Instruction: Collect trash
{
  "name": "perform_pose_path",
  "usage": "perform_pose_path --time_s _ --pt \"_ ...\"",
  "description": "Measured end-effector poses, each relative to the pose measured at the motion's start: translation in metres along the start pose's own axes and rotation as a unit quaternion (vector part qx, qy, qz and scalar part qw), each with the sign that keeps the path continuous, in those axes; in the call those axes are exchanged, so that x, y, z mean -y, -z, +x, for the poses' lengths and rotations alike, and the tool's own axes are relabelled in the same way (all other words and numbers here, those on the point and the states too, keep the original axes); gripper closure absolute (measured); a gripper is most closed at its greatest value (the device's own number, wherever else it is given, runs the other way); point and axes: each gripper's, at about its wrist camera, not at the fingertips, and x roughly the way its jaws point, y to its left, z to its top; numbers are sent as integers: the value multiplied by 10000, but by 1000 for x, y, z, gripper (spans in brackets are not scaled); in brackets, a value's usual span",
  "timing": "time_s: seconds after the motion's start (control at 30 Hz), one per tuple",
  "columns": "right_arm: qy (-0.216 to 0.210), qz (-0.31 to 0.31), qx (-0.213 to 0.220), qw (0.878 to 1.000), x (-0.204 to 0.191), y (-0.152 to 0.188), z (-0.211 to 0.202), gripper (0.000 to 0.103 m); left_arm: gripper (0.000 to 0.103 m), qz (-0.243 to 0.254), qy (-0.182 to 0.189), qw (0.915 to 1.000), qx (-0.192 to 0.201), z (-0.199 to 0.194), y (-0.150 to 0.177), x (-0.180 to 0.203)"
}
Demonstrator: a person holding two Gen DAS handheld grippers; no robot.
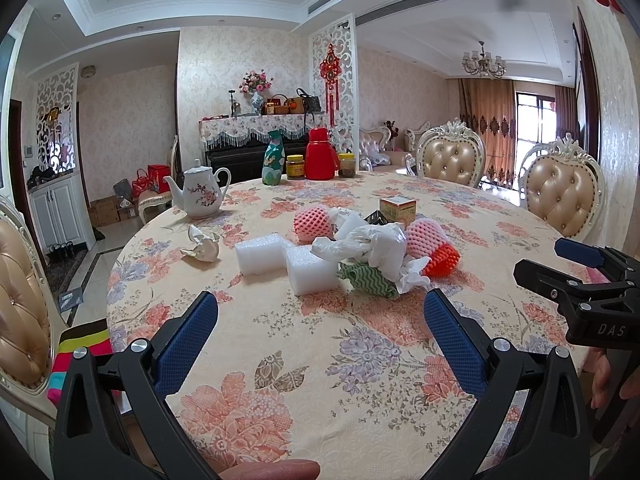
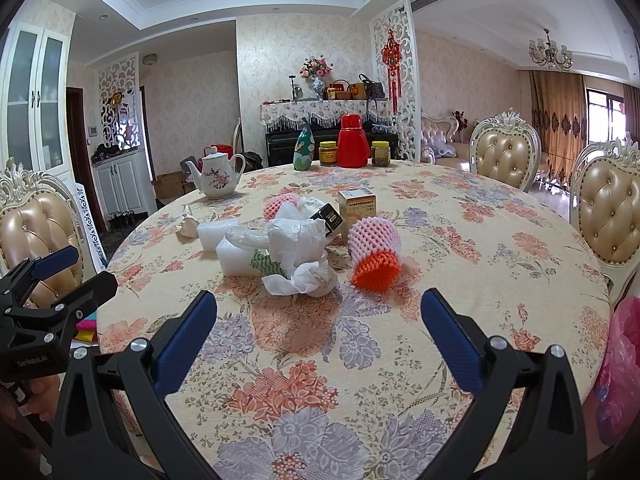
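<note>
Holding both grippers above the near edge of the round worktop (image 1: 460,216), I record my left gripper (image 1: 320,316) with its blue-padded fingers spread wide apart and nothing between them; my right gripper (image 2: 318,314) stands likewise apart and empty. The trash lies in a loose heap ahead of both, near the middle of the worktop and well clear of the fingertips. It comprises two white foam blocks (image 1: 260,258) side by side, crumpled white plastic wrap (image 1: 368,246) draped over them, a green-and-white zigzag wrapper (image 1: 370,282) tucked beneath, and a wad of white tissue (image 2: 304,278) nearest my right gripper. Three foam fruit nets lie about the heap: a pink net (image 1: 314,220) at the rear, a pink net (image 2: 374,236) touching an orange net (image 2: 376,272) on the right. A small cardboard box (image 2: 357,204) stands behind them. A separate crumpled paper scrap (image 1: 202,246) lies apart to the left, near a white floral teapot (image 1: 200,194). The worktop carries a floral cloth; a red flask (image 1: 320,154), jars and a vase stand at its far edge. Tufted chairs ring it.
</note>
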Motion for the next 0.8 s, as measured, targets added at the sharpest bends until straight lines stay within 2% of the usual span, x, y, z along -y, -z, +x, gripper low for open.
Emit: perform_pose_path --time_s 0.8 --pt "-8 25 -19 10000 0 0 1 4 7 -17 15 10000 -16 1 6 8"
